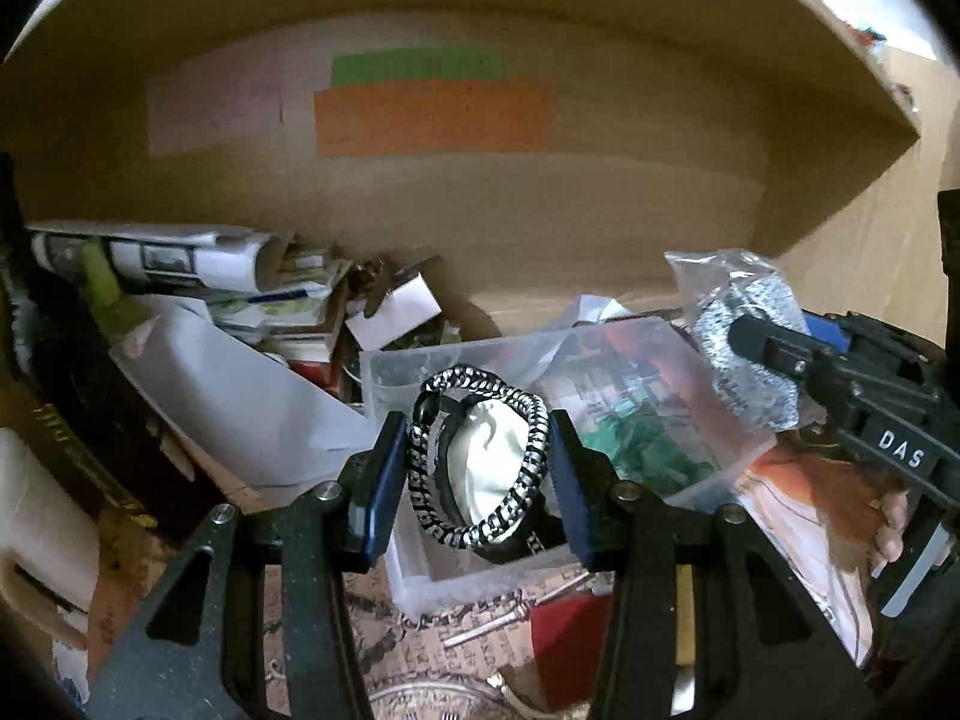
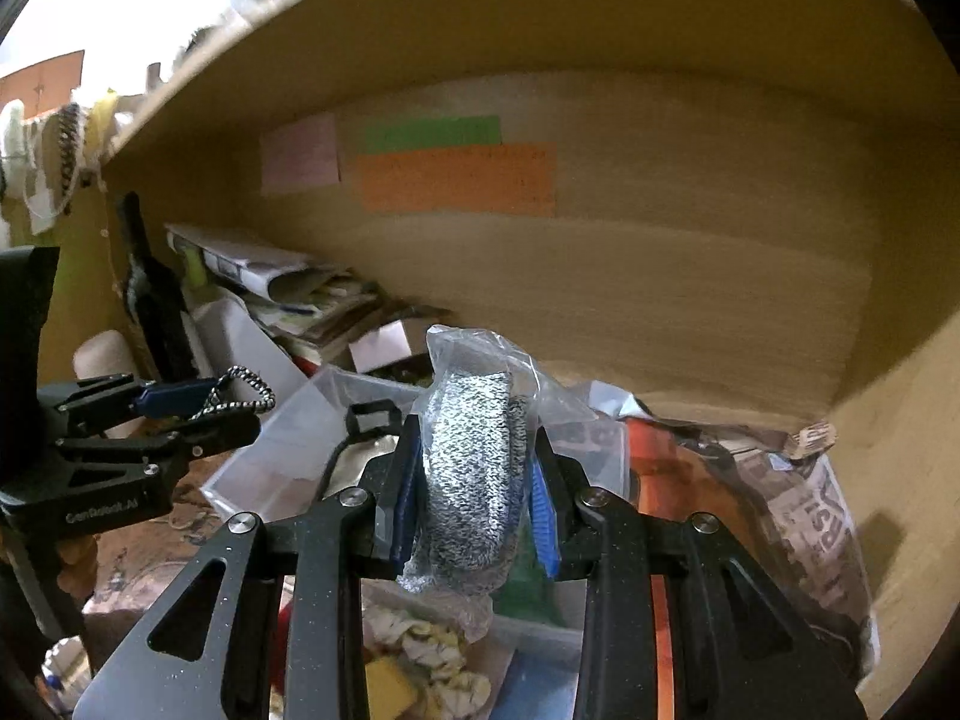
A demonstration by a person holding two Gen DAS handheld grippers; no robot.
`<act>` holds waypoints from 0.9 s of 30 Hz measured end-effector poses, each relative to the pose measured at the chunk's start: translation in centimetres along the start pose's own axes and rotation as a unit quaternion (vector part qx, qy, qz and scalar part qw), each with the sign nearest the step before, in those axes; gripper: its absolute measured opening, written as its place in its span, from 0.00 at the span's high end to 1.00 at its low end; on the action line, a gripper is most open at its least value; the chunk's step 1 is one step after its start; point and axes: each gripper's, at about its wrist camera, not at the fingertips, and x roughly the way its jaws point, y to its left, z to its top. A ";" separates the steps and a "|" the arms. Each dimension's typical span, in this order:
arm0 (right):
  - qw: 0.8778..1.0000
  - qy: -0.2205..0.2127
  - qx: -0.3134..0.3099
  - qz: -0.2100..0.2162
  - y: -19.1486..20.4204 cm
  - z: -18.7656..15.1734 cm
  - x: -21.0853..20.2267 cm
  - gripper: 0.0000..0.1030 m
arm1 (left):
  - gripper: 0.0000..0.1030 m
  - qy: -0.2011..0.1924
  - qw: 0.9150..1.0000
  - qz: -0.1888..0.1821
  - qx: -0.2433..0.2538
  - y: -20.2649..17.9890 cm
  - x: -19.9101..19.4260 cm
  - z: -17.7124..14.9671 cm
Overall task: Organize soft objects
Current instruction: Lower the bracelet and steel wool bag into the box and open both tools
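Note:
My left gripper (image 1: 477, 450) is shut on a coiled black-and-white braided cord (image 1: 480, 462) and holds it over a clear plastic bin (image 1: 708, 456); the cord also shows in the right wrist view (image 2: 240, 393). My right gripper (image 2: 474, 480) is shut on a grey knitted fabric item in a clear plastic bag (image 2: 474, 468), held above the same bin (image 2: 282, 450). In the left wrist view the bagged fabric (image 1: 744, 342) sits at the right, in the right gripper's fingers (image 1: 774, 348).
A wooden shelf back wall (image 1: 540, 210) carries orange (image 1: 432, 120), green and pink paper notes. Rolled papers and booklets (image 1: 180, 264) pile at the left. Newspaper (image 2: 804, 516) lies at the right. A white box (image 1: 42, 516) stands at the far left.

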 end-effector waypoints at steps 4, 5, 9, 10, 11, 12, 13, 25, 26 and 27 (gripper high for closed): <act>1.000 0.031 -0.002 0.001 -0.2 -0.4 2.4 0.72 | 0.56 0.029 1.000 -0.002 0.003 -0.1 2.4 -0.2; 0.999 0.041 -0.002 0.001 -0.3 -0.6 3.1 0.72 | 0.56 0.037 0.999 -0.002 0.006 -0.2 3.0 -0.2; 0.997 0.081 -0.002 0.005 -0.7 -1.3 5.3 0.72 | 0.56 0.068 0.997 -0.003 0.020 -0.7 5.3 -0.5; 0.996 0.092 -0.002 0.003 -0.7 -1.5 5.8 0.72 | 0.56 0.072 0.997 -0.002 0.023 -0.9 5.7 -0.6; 0.995 0.101 -0.002 0.003 -0.7 -1.7 6.3 0.72 | 0.56 0.076 0.997 -0.001 0.026 -1.0 6.1 -0.7; 0.994 0.107 -0.002 0.003 -0.7 -1.9 6.6 0.72 | 0.56 0.081 0.996 -0.001 0.028 -1.1 6.4 -0.8; 0.994 0.114 -0.003 0.002 -0.7 -2.1 6.9 0.72 | 0.56 0.087 0.996 -0.001 0.030 -1.1 6.8 -0.9; 0.990 0.137 -0.018 -0.021 -0.4 -2.7 7.7 0.54 | 0.33 0.098 0.995 0.000 0.024 -1.0 7.7 -1.2; 0.991 0.133 -0.018 -0.023 -0.3 -2.7 7.5 0.52 | 0.33 0.095 0.995 0.000 0.023 -1.0 7.3 -1.1; 0.991 0.127 -0.018 -0.023 -0.2 -2.4 7.2 0.49 | 0.33 0.091 0.996 0.000 0.023 -0.9 7.0 -1.0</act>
